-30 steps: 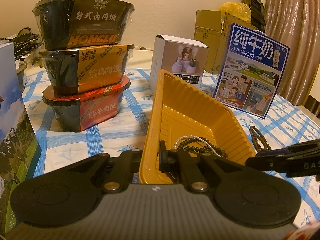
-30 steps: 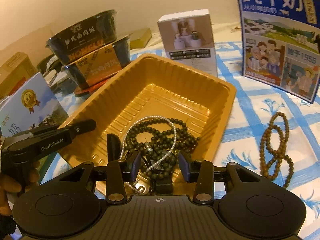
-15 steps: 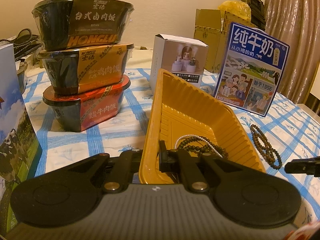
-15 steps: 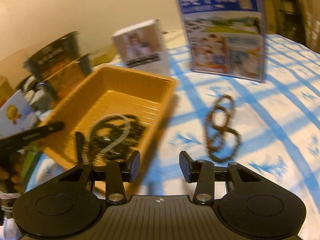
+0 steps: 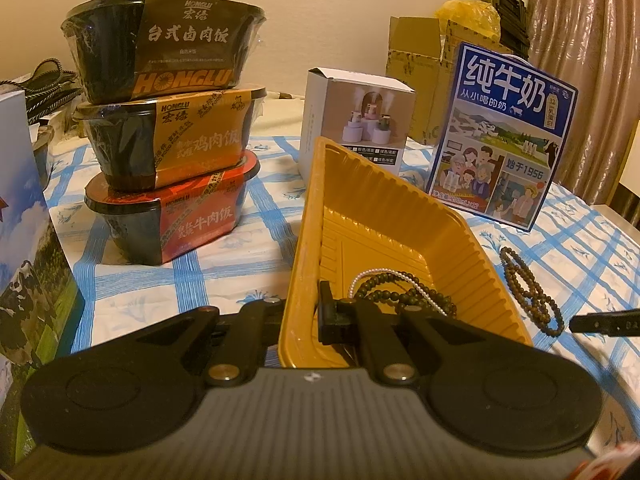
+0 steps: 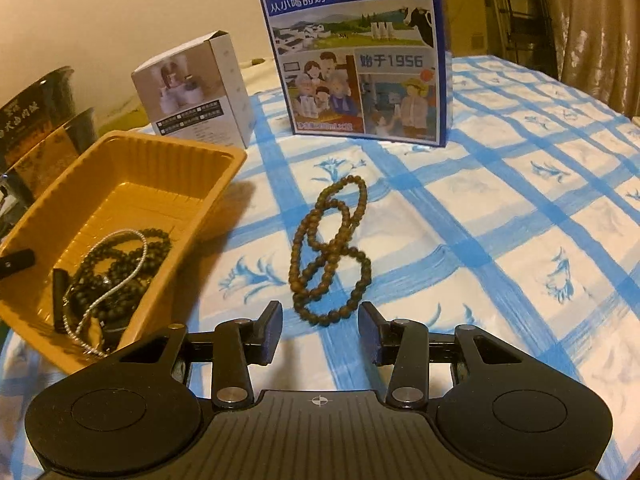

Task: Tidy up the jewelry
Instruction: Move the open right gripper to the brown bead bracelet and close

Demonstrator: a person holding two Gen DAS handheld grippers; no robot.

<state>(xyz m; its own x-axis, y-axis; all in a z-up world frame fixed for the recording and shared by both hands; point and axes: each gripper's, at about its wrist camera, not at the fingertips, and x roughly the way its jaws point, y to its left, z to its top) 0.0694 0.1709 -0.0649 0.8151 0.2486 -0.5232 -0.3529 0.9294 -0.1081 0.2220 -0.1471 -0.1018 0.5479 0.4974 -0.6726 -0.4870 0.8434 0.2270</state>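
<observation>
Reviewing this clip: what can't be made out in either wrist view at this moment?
- Left wrist view: the yellow tray's near wall is hidden behind the left gripper gripping it.
- Right wrist view: how many dark bead strands are tangled with the pearl chain cannot be counted.
- Right wrist view: the milk carton top is cut off by the frame edge.
- Left wrist view: only the right gripper's tip shows.

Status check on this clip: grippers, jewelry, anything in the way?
Left gripper clamped on tray wall. Right gripper open, empty, facing brown bracelet on tablecloth. Other beads already in tray. Path clear.
</observation>
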